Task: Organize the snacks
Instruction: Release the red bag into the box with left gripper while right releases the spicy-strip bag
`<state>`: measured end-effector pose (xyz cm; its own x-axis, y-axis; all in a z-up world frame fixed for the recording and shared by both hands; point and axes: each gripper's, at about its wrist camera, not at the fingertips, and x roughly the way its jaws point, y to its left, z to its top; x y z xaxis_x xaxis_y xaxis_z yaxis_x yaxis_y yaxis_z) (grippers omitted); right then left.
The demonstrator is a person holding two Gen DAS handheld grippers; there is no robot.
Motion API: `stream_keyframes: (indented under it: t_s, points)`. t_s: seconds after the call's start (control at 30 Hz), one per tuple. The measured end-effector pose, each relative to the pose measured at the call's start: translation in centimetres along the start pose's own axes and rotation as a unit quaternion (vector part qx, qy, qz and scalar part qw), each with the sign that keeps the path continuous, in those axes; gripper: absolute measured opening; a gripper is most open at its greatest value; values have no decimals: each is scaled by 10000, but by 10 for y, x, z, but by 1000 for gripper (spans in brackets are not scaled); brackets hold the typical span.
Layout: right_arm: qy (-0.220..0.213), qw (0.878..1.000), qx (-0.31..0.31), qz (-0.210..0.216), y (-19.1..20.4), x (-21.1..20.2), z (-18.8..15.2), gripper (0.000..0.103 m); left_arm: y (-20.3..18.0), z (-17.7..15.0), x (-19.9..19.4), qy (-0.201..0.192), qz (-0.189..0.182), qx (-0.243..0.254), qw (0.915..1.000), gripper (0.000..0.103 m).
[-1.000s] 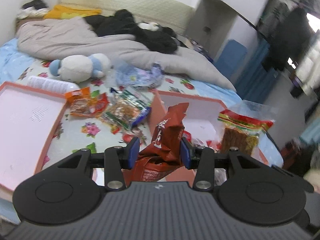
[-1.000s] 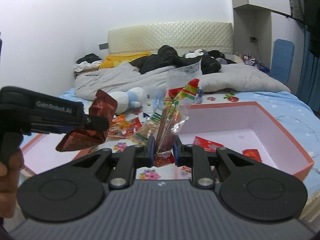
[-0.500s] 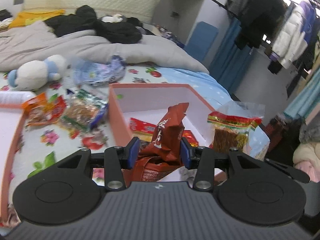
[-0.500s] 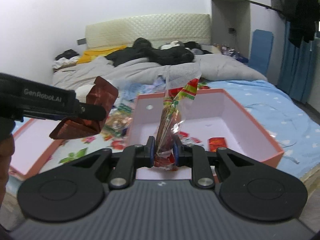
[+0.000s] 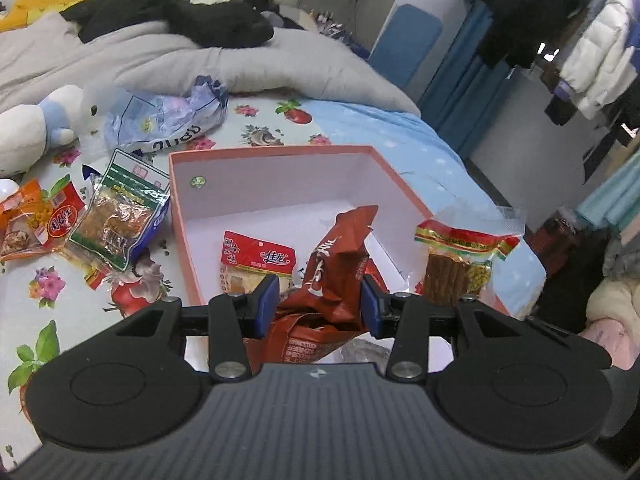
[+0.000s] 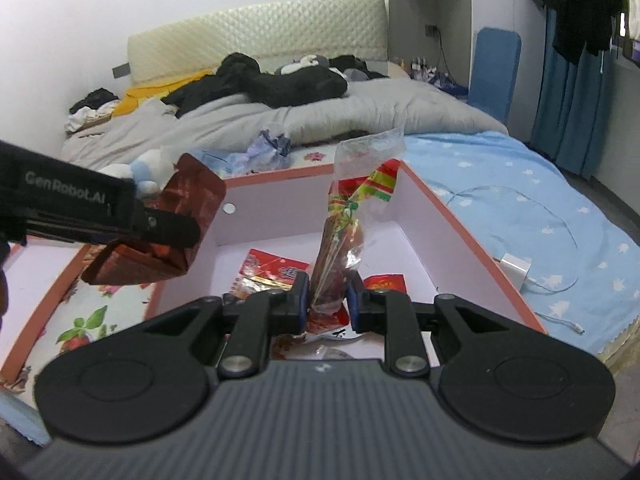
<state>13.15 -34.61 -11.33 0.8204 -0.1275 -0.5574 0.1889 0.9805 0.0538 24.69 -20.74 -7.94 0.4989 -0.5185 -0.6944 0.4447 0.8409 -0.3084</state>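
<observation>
The left gripper (image 5: 319, 306) pinches a crinkled, glossy brown-red packet (image 5: 328, 280); the right gripper (image 6: 327, 300), nearly closed, clamps a clear bag of brown sticks (image 6: 344, 248). Both hang above the pink-rimmed box (image 5: 280, 152), seemingly cardboard, holding flat red packets (image 5: 258, 258).

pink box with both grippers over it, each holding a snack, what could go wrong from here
1. The left gripper and right gripper hang close together over the pink box; releasing both at once could make them bump.
2. The right gripper pinches only the bottom of the tall clear bag of brown sticks, so it may tip outside when dropped.
3. The crumpled dark red packet could land on the red packet and pile up.
</observation>
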Motion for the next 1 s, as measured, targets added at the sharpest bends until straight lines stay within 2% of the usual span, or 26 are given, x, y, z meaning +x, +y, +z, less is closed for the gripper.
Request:
stream_keyframes:
  t_s: [0.13, 0.4, 0.67, 0.73, 0.77, 0.8, 0.83, 0.9, 1.0]
  points:
    - [243, 9997, -88, 43, -5, 19, 8, 24, -2, 4, 18, 293, 80, 152, 9994, 50]
    - [709, 9973, 167, 88, -14, 46, 7, 25, 5, -1, 39, 494, 350, -18, 9982, 50]
    - [787, 9960, 414, -27, -22, 51, 3, 28, 16, 1, 39, 515, 277, -276, 9979, 50]
    - [824, 9957, 431, -43, -22, 51, 2, 41, 18, 3, 37, 505, 291, -261, 9980, 54]
    - [833, 9955, 461, -20, -23, 51, 2, 42, 18, 4, 36, 483, 280, -224, 9982, 58]
    - [841, 9951, 522, 5, -24, 50, 2, 46, 17, 5, 33, 444, 268, -197, 9985, 68]
    - [822, 9949, 578, 9, -25, 48, 2, 55, 17, 5, 29, 375, 270, -186, 9988, 74]
    - [742, 9952, 638, -14, -26, 44, 2, 59, 18, 5, 22, 214, 291, -199, 9991, 74]
    - [641, 9953, 729, -69, -26, 37, -1, 59, 21, 5, 8, 42, 267, -198, 9994, 74]
